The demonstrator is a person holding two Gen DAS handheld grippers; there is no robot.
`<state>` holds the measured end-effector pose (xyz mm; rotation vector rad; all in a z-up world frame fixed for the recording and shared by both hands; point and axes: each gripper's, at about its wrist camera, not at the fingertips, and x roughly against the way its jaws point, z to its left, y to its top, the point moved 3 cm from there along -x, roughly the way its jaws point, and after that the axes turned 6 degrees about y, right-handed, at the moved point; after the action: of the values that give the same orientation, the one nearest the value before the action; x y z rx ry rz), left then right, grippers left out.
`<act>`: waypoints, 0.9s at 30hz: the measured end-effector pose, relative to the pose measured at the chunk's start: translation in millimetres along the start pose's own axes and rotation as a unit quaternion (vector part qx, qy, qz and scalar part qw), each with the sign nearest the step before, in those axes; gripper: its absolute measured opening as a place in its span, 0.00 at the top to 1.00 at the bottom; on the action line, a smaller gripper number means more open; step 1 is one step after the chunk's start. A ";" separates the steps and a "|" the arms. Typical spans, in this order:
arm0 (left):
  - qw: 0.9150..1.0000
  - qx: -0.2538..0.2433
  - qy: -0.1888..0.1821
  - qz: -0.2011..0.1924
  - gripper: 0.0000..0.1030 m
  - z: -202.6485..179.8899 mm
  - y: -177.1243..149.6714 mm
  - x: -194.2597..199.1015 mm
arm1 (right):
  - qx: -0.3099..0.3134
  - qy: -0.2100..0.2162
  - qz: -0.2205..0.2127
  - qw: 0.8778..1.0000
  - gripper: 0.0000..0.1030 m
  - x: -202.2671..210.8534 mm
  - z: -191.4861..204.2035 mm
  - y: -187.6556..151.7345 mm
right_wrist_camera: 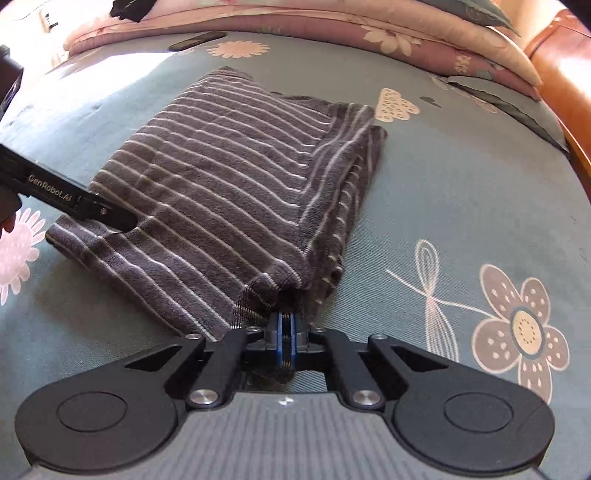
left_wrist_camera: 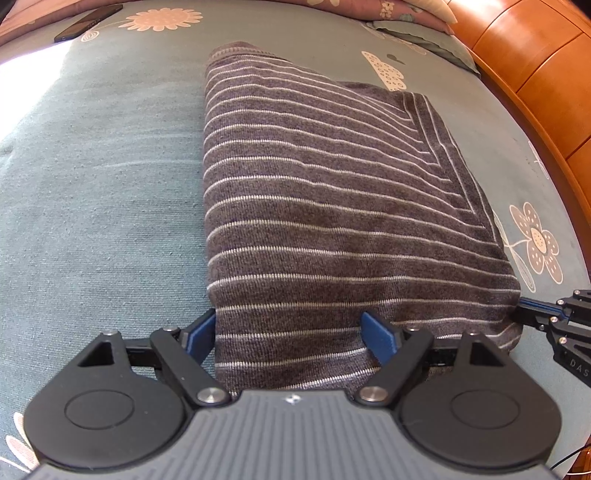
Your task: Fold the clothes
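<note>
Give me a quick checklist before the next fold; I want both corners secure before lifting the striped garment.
1. Right tongs shut on the near right corner of the striped garment: ok.
2. Left tongs gripping the near left corner: not ok; they stand open, cloth lying between the blue pads.
3. Garment lying flat on the bedspread: ok, though layers at its right edge sit uneven.
4. Phone clear of the garment: ok.
5. Cloth layers caught by the right tongs: cannot tell.
</note>
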<state>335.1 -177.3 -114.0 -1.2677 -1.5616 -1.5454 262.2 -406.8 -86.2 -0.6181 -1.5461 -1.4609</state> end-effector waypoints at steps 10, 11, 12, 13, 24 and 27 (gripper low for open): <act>1.000 0.010 -0.003 -0.002 0.20 1.6 4.7 4.3 | -0.201 0.022 -0.048 0.978 0.93 27.7 -41.3 -25.9; 1.000 0.009 -0.003 -0.002 0.20 1.6 4.9 4.9 | -0.180 0.028 -0.057 0.982 0.92 30.2 -36.7 -20.0; 1.000 0.009 -0.003 -0.002 0.20 1.7 5.1 5.5 | -0.158 0.036 -0.065 0.985 0.89 32.0 -31.8 -14.0; 1.000 0.008 -0.003 -0.001 0.20 1.5 5.5 5.7 | -0.133 0.049 -0.063 0.988 0.85 30.4 -26.2 -7.5; 0.998 -0.010 0.003 -0.061 0.20 -7.4 13.7 32.8 | -0.038 0.057 0.004 0.998 0.97 -4.5 -3.9 16.6; 0.995 -0.029 -0.061 -0.073 0.20 -27.0 27.0 44.6 | -0.101 0.058 -0.018 0.993 0.98 5.2 -18.6 9.2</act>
<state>337.7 -197.5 -59.0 -1.3283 -1.7318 -1.6404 272.3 -424.1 -78.8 -0.6132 -1.3363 -1.6639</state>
